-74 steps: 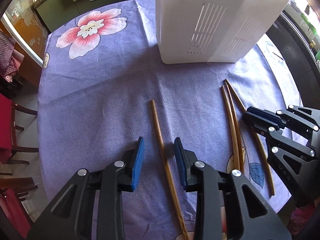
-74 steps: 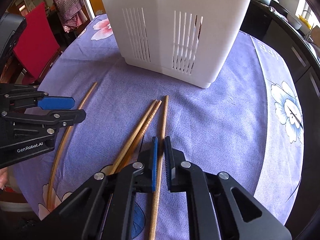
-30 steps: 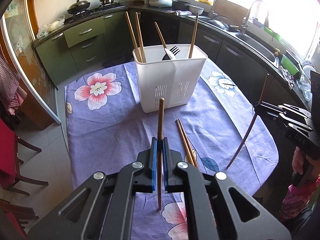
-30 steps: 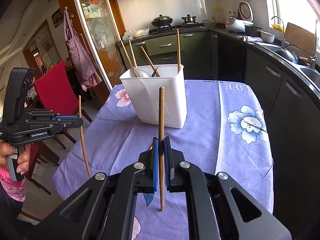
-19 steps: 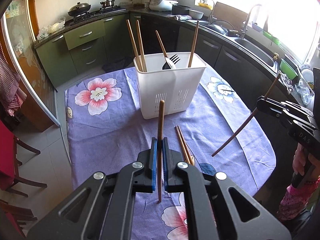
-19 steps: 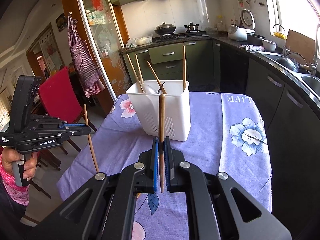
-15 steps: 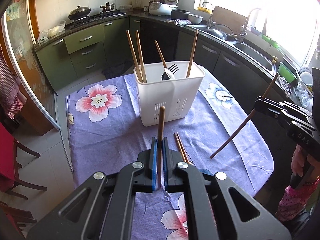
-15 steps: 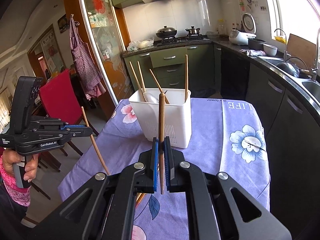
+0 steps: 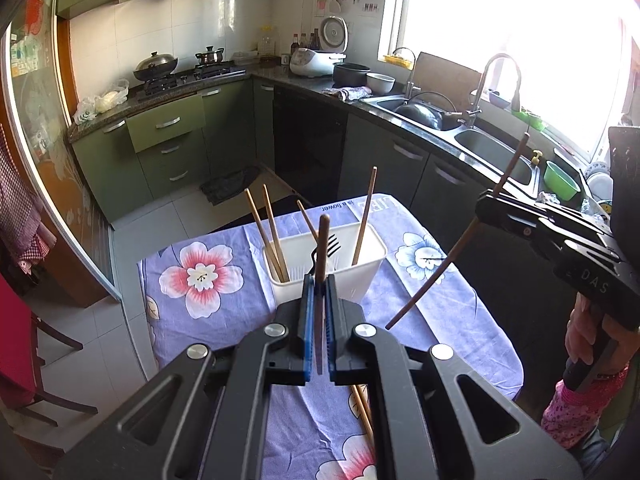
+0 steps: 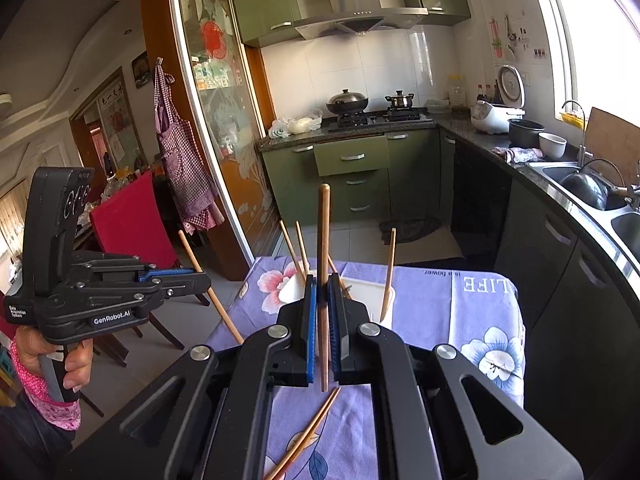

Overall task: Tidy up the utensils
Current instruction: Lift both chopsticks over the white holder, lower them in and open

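Now left gripper [image 9: 319,312] clamped on a chopstick [image 9: 321,256], right gripper [image 10: 323,316] pinching another chopstick [image 10: 323,248], white utensil holder [image 9: 370,268] beyond both

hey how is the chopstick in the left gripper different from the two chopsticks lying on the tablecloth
The left gripper's held chopstick is clamped upright in the air above the table; the loose pair lies flat on the purple tablecloth. The held one stands alone; the pair lies side by side, ungripped. All are slim brown wooden sticks.

Matt black plastic grippers with ribbed blue pads [image 9: 307,320] are gripping smooth brown wooden chopsticks [image 9: 321,264]. A slotted white plastic utensil holder [image 9: 370,270] is sitting on thin purple flowered cloth [image 9: 208,320], with glossy green cabinets [image 10: 352,156] gleaming far behind.
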Motion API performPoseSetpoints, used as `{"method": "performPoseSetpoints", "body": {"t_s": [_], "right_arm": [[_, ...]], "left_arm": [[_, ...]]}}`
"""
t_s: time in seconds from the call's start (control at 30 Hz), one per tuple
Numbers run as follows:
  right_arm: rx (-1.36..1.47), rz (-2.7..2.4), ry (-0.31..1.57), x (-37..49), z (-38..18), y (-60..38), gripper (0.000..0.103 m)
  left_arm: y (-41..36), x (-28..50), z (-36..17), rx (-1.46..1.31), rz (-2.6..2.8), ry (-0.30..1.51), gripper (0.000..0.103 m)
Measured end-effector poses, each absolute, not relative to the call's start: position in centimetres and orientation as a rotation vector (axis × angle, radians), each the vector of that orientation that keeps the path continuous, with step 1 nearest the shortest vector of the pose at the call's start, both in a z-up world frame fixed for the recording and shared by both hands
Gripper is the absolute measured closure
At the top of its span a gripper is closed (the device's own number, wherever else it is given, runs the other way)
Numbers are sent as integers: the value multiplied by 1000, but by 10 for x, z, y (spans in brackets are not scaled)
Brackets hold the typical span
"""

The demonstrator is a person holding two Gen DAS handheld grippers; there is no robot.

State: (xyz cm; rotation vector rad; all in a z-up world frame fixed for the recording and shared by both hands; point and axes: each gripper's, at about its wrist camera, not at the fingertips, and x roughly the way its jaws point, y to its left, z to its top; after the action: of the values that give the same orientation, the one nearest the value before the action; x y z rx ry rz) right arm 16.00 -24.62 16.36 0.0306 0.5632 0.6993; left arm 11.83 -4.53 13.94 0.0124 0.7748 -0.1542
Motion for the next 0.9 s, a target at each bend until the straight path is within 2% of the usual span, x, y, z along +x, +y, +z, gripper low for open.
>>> {"method": "performPoseSetpoints", "body": {"t_s": [0.23, 0.43, 0.63, 0.9], "right_arm": [[50, 647, 524, 193, 204, -235, 97], [67, 611, 526, 231, 210, -226, 97], [49, 565, 587, 262, 171, -214, 97], [20, 572, 698, 276, 100, -201, 96]], "left_arm": [[-49, 131, 178, 31, -139, 716, 98], [-51, 150, 207, 35, -109, 659, 98], [-52, 183, 206, 46, -62, 662, 98], [-47, 221, 153, 14, -63, 761, 98]]}}
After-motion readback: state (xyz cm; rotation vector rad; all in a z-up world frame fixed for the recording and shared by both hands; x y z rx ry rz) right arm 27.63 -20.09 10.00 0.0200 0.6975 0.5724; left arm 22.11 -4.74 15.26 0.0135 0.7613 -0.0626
